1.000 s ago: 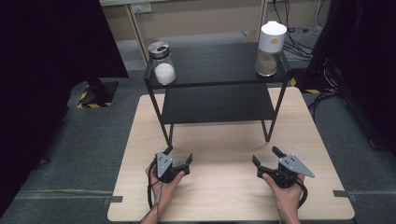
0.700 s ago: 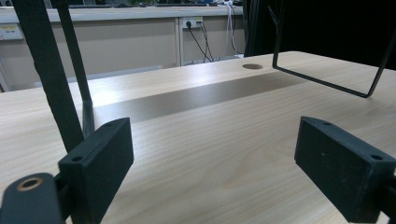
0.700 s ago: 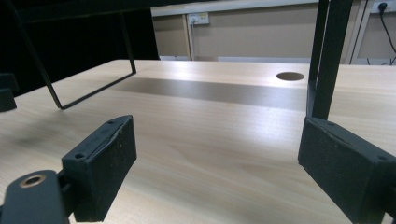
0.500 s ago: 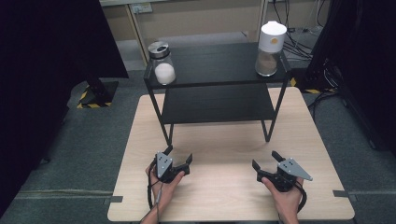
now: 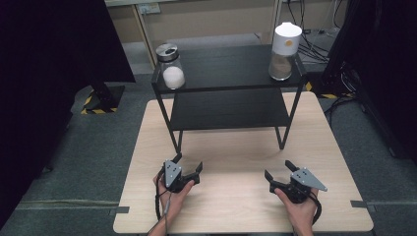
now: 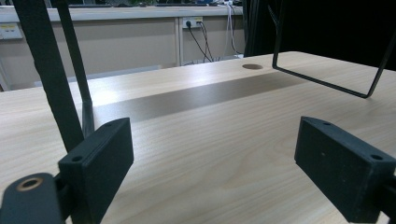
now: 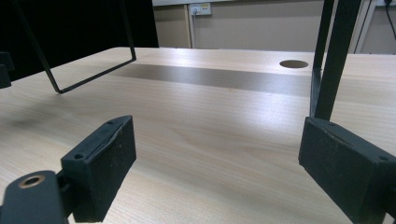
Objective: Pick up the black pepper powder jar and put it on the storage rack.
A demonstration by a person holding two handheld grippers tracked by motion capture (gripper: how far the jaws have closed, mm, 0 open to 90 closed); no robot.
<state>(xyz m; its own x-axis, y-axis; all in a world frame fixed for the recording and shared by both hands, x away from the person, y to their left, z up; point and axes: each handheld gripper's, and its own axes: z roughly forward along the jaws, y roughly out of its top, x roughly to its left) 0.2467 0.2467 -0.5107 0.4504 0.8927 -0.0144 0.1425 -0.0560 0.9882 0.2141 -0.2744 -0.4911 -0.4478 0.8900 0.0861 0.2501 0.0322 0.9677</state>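
Resting both tools, left (image 5: 187, 165) and right (image 5: 279, 170), wide open and empty on the bench (image 5: 236, 147), I have touched neither jar (image 5: 170, 66) nor canister (image 5: 285, 45) on the shelf (image 5: 226, 64).

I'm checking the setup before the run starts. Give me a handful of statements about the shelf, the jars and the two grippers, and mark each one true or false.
1. Both jars stand on the top level of the black shelf. True.
2. The white-lidded jar is at the shelf's left end. False: it is at the right end; the glass jar with white contents is at the left.
3. The left gripper has its jaws apart with nothing between them. True.
4. The right gripper is clamped on a shelf leg. False: it is open, on the table in front of the shelf.
5. The shelf's lower level carries a jar. False: it is bare.
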